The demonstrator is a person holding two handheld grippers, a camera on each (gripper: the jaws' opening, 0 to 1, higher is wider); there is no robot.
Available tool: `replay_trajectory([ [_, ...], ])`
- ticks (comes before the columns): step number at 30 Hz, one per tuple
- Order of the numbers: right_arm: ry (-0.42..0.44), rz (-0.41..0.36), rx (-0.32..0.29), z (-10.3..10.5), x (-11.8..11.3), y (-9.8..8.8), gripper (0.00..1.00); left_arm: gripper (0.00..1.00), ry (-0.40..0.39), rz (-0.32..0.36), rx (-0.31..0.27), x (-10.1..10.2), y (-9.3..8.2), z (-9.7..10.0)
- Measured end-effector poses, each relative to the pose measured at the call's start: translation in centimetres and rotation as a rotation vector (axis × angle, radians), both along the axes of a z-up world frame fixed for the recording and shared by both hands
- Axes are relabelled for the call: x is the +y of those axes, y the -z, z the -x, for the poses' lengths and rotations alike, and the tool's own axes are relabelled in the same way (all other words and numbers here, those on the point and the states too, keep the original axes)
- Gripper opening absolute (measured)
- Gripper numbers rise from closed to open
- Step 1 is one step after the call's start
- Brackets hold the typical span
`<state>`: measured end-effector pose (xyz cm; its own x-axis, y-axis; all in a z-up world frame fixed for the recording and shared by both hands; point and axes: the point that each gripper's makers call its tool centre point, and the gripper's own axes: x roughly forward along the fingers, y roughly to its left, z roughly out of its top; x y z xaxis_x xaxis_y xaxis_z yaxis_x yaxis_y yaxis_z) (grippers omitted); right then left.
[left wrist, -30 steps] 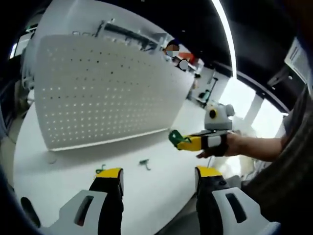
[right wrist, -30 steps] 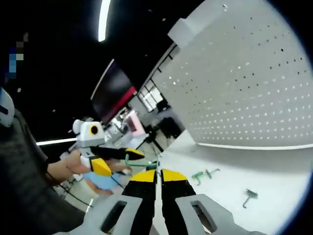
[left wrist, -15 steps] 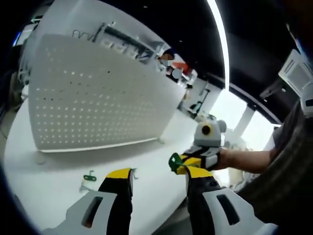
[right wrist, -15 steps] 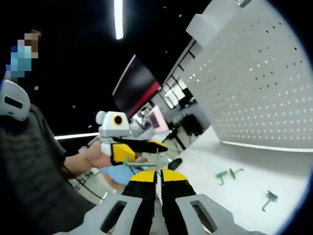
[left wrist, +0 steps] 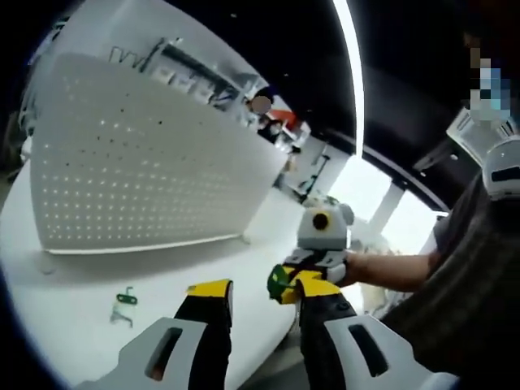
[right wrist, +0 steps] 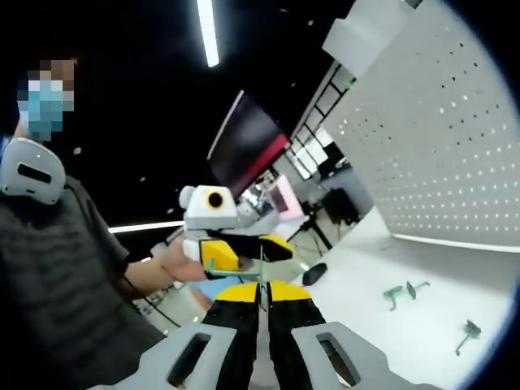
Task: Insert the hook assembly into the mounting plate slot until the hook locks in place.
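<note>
A white perforated mounting plate (left wrist: 138, 162) stands upright on the white table (left wrist: 65, 284); in the right gripper view the plate (right wrist: 455, 154) is at the right. My right gripper (right wrist: 262, 291) is shut on a thin green hook (right wrist: 244, 270) that sticks out to the left of its tips. In the left gripper view, that right gripper (left wrist: 286, 286) and its green hook (left wrist: 277, 280) sit between the jaws of my left gripper (left wrist: 265, 292), close to the right-hand jaw. The left gripper (right wrist: 248, 253) is open, its jaws on either side of the hook.
Loose green hooks lie on the table: two (left wrist: 124, 298) below the plate in the left gripper view, and three (right wrist: 394, 294) in the right gripper view. A dark round object (right wrist: 314, 274) rests near the table's edge. A person's hand and sleeve (left wrist: 455, 276) are at the right.
The two grippers have come together: the right gripper with the hook has moved in between the left gripper's jaws. The left jaws have narrowed but stay open.
</note>
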<state>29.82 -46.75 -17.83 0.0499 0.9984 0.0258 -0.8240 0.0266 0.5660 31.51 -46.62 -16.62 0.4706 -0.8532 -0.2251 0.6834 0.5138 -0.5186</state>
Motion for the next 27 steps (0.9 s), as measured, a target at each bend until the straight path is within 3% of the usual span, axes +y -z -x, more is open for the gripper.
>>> replay_trajectory([
  [13,-0.03,-0.057,-0.011,0.5,0.3,-1.0,0.01,0.12,0.038,0.088,0.008,-0.4,-1.0,0.5],
  [22,-0.054,-0.092,0.002,0.9,0.4,-1.5,0.01,0.08,0.08,0.13,0.009,-0.6,-1.6,0.9],
  [27,-0.065,-0.095,0.01,1.2,0.4,-1.4,0.01,0.07,0.095,0.119,-0.01,-0.7,-1.6,1.1],
])
